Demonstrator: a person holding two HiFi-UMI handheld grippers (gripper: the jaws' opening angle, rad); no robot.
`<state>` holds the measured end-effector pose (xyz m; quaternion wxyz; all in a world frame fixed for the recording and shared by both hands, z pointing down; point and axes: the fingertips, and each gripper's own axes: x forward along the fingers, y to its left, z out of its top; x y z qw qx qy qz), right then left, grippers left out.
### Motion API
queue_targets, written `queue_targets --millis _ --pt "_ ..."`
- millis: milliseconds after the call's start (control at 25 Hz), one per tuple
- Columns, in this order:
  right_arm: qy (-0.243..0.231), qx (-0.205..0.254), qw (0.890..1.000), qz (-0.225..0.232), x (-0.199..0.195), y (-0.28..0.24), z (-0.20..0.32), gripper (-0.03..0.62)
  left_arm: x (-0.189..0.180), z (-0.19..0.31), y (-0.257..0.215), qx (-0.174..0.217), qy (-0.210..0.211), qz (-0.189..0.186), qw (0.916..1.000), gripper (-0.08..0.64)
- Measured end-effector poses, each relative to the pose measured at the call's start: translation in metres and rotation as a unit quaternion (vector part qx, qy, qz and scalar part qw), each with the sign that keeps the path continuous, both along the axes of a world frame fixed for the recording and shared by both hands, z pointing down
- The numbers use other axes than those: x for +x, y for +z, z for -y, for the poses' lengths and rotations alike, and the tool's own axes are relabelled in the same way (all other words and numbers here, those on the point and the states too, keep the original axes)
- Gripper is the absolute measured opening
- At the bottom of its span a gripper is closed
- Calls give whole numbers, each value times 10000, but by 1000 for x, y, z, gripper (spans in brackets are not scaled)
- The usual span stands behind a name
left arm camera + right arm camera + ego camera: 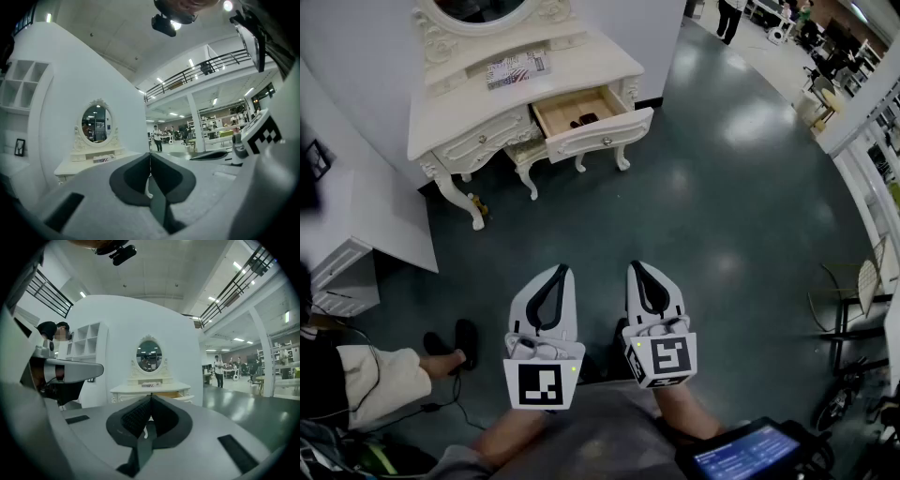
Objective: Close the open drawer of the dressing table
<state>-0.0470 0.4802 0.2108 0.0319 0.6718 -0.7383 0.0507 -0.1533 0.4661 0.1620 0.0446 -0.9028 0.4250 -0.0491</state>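
You hold the left gripper (pixel 561 272) and right gripper (pixel 636 267) side by side just before your body, both about level and aimed ahead. Your hands are hidden under the marker cubes (pixel 545 383), and only your forearms (pixel 511 433) show. In each gripper's own view the jaws meet at the tips with nothing between them. A wide stretch of dark floor (pixel 712 197) lies beyond them. Well apart from both grippers stands the white table (pixel 459 112), with its right-hand drawer (pixel 586 114) pulled out. A dark thing (pixel 584 120) lies inside, too small to tell what it is. A booklet (pixel 516 68) sits on the top. In the head view the mirror (pixel 478 9) is cut off by the top edge. In the right gripper view the jaws cover part of the drawer.
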Motion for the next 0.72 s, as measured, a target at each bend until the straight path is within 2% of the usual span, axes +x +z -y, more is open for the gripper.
queue_targets --millis 320,440,720 --pt "16 -45 10000 43 5 5 8 12 5 6 4 8 37 170 9998 17" --pt "-7 -49 10000 71 10 6 15 12 9 13 5 -33 -33 130 9999 17" --pt "-156 3 9997 161 34 -1 43 14 33 34 -3 46 -149 188 9997 17"
